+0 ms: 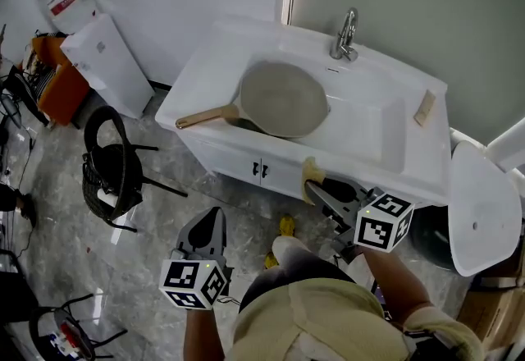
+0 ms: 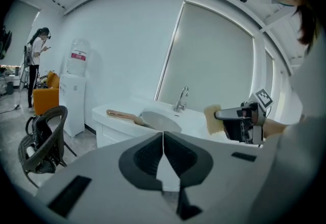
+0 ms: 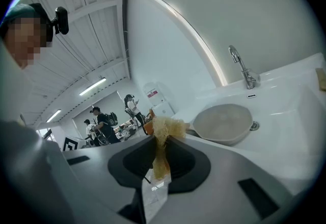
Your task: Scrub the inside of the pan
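**Left gripper** [image 2: 163, 137]: the jaws are closed tip to tip, with nothing between them. It is held out in front of the sink [image 1: 394, 80] and touches nothing.

**Right gripper** [image 3: 162, 142]: the jaws are closed on a yellow sponge [image 3: 166, 127]. The sponge is pinched at its middle and frays out above the tips.

**Head view:** the sponge is seen at the sink's front edge; whether it touches that edge cannot be told. The pan [image 1: 283, 98] is shown in the basin with its inside facing up. Its wooden handle [image 1: 205, 116] is laid over the left rim, and the faucet [image 1: 346, 33] stands behind it. A tan block [image 1: 425, 107] on the right rim is shown whole in this view only.

**Left gripper view:** the right gripper and its sponge are seen to the right of the pan.

**Right gripper view:** several people [image 3: 104, 123] are shown standing far back in the room.

**Pan and grippers:** the pan lies ahead of both grippers and is touched by neither. The sponge is held apart from it, toward the person.
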Demonstrator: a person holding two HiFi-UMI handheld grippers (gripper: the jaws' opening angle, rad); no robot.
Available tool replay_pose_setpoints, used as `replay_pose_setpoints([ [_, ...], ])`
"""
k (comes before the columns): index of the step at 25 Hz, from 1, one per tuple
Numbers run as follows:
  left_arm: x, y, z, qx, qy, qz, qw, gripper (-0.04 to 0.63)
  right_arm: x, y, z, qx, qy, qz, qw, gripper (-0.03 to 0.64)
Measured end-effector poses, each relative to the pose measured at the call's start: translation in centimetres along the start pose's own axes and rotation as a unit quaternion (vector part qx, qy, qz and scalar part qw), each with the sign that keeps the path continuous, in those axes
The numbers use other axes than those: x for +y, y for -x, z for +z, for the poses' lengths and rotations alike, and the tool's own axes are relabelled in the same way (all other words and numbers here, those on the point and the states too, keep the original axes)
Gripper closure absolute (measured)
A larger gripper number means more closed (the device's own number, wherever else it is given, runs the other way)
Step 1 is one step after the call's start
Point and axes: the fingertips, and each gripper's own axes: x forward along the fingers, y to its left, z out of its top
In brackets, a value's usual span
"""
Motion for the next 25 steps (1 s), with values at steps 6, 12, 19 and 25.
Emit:
replay_pose_setpoints([
  [6,2.2,-3.3,1.5,0.011,-0.028,0.018,0.9994,0.543,-3.2,-3.1,2.1,0.0,-0.001,0.003,1.0,0.543],
  [12,4.1,-8.1,3.6,0.021,-0.037,0.018,0.9989,0.543,-6.6,-6.3,4.5,0.012,0.002,0.009,1.0,0.543],
  [19,5.2,-14.0,5.6,0.04,-0.05,0.011,0.9979,0.543,-11.1,-8.6,7.2,0.014,-0.007,0.002,1.0,0.543],
  [25,5.2,-18.1,6.6,0.059,-0.074,0.005,0.9955,0.543,-14.8,-9.1,8.3,0.016,-0.023,-0.011,1.0,0.543],
])
